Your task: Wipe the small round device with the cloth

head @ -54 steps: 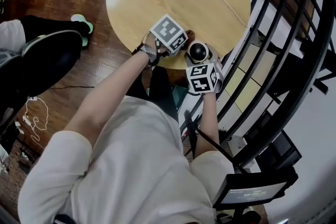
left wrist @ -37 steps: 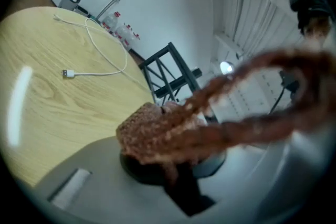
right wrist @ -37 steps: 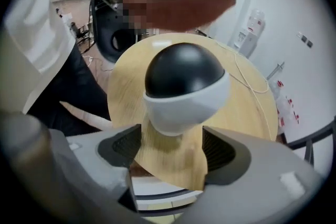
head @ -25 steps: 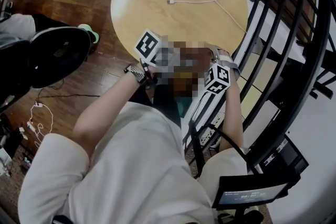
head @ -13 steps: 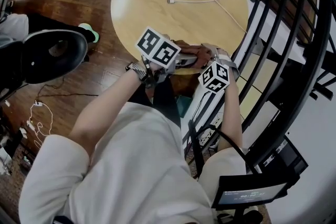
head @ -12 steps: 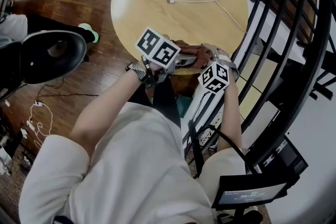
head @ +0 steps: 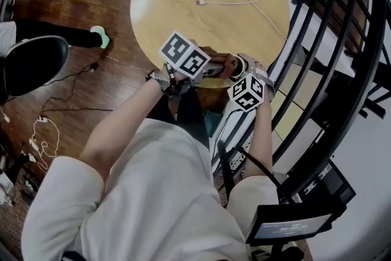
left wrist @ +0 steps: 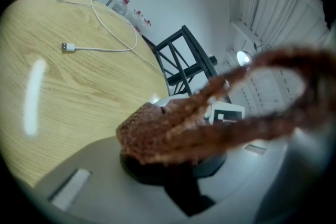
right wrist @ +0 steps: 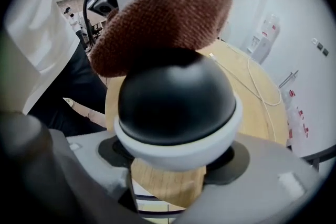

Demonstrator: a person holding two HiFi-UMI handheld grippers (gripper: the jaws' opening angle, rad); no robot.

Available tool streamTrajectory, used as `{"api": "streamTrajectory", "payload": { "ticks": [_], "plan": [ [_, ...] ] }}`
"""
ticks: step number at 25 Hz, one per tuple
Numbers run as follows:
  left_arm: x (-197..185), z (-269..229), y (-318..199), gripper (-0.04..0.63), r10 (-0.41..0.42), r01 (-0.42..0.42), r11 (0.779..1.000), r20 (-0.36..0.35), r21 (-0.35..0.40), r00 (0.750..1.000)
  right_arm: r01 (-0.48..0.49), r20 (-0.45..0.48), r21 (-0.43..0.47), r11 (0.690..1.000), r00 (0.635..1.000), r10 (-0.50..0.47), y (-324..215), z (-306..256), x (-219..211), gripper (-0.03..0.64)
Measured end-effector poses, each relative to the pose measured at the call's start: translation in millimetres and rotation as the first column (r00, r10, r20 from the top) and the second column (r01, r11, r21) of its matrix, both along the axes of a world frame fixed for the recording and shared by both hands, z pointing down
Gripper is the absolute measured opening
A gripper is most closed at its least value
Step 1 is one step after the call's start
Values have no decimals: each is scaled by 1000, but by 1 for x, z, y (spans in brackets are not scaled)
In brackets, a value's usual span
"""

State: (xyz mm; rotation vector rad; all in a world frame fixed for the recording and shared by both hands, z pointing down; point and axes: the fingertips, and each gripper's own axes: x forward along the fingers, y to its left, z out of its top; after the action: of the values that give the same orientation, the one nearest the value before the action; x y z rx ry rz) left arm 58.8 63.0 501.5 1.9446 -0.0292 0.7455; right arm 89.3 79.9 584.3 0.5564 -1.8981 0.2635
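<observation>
Cloth (right wrist: 168,18) lies pressed over the black dome of the round device (right wrist: 176,107), pinched between the jaws of the left gripper (left wrist: 178,170) so it can rub the top. Right gripper (right wrist: 176,160) clamps the device by its white rim at the near edge of the table (head: 183,3), steadying it against the rubbing.

No readable text, apparently.
</observation>
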Motion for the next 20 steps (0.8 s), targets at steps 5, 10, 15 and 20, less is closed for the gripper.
{"api": "streamTrajectory", "payload": {
  "ticks": [5, 10, 15, 20],
  "plan": [
    [-4, 15, -1, 78, -18, 18, 1000, 30, -13, 999, -56, 12, -12, 998, 998, 56, 0, -2, 0, 354],
    [-5, 29, -2, 78, -13, 15, 999, 55, -30, 998, -103, -17, -28, 994, 995, 103, 0, -2, 0, 355],
    [-4, 40, -4, 78, 6, -3, 999, 85, -36, 996, -142, -37, -40, 989, 989, 141, 1, -2, 0, 355],
    [-5, 55, -8, 78, 28, -27, 1000, 150, -9, 988, -164, -34, -35, 986, 986, 163, 0, -3, 0, 356]
  ]
}}
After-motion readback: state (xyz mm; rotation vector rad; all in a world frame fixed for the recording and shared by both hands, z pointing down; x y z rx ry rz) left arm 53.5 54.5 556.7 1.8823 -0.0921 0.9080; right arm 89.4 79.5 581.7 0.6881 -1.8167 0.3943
